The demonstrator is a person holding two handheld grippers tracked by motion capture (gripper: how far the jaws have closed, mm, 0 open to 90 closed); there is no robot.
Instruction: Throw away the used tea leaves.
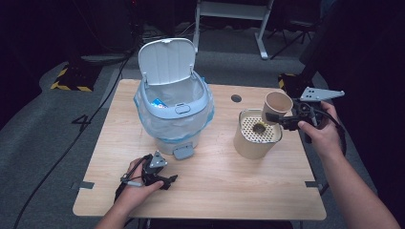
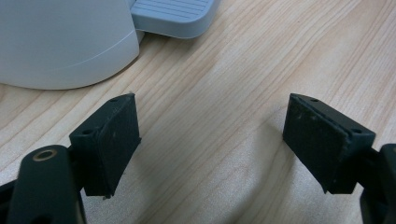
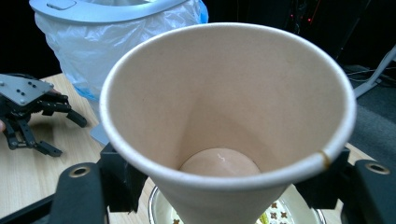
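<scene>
My right gripper (image 1: 282, 120) is shut on a tan paper cup (image 1: 276, 107), held tilted just above a beige round container (image 1: 254, 136) with a perforated white insert and dark residue in it. In the right gripper view the paper cup (image 3: 224, 121) shows an empty inside, with both jaws pressed on its sides. My left gripper (image 1: 168, 181) rests open on the wooden table (image 1: 215, 186), in front of a white pedal bin (image 1: 174, 114) whose lid stands up. The left gripper (image 2: 210, 140) holds nothing between its pads, with the bin's base (image 2: 65, 42) and pedal (image 2: 175, 16) just beyond.
The bin is lined with a clear plastic bag (image 3: 112, 44) and holds some blue-and-white litter (image 1: 159, 102). A dark round hole (image 1: 236, 98) sits in the table behind the container. The left gripper (image 3: 28, 112) lies farther off in the right gripper view. Table legs and cables stand beyond the table.
</scene>
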